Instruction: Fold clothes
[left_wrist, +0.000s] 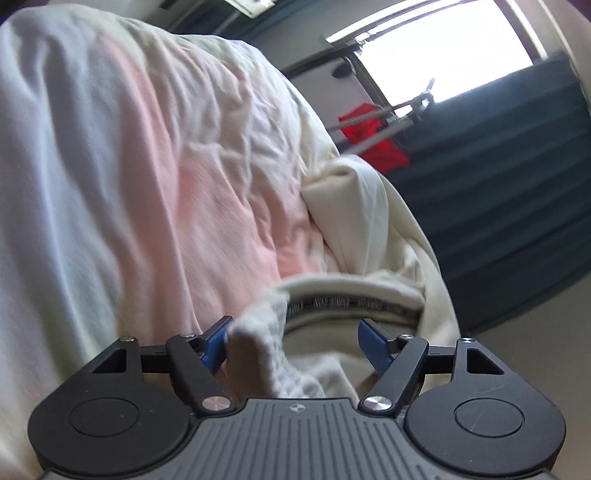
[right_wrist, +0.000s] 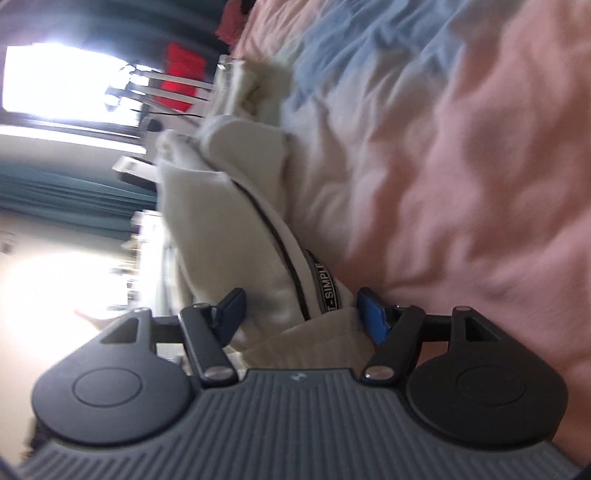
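Note:
A cream garment (left_wrist: 369, 206) lies crumpled on a pastel pink, blue and white bed cover (left_wrist: 166, 166). Its collar (left_wrist: 351, 291), with a lettered neck tape, curves just ahead of my left gripper (left_wrist: 295, 345). That gripper is open, and a fold of the cream cloth rises between its blue fingers (left_wrist: 218, 343), close to the left one. In the right wrist view the same garment (right_wrist: 207, 206) runs along the bed cover (right_wrist: 461, 184). My right gripper (right_wrist: 303, 315) is open, with the collar's neck tape (right_wrist: 327, 291) lying between its fingers.
A red cloth (left_wrist: 373, 136) hangs on a metal rack beyond the bed, also seen as the red cloth (right_wrist: 181, 74) in the right wrist view. Teal curtains (left_wrist: 498, 184) and a bright window (left_wrist: 443, 48) stand behind it. The bed's edge lies near the garment.

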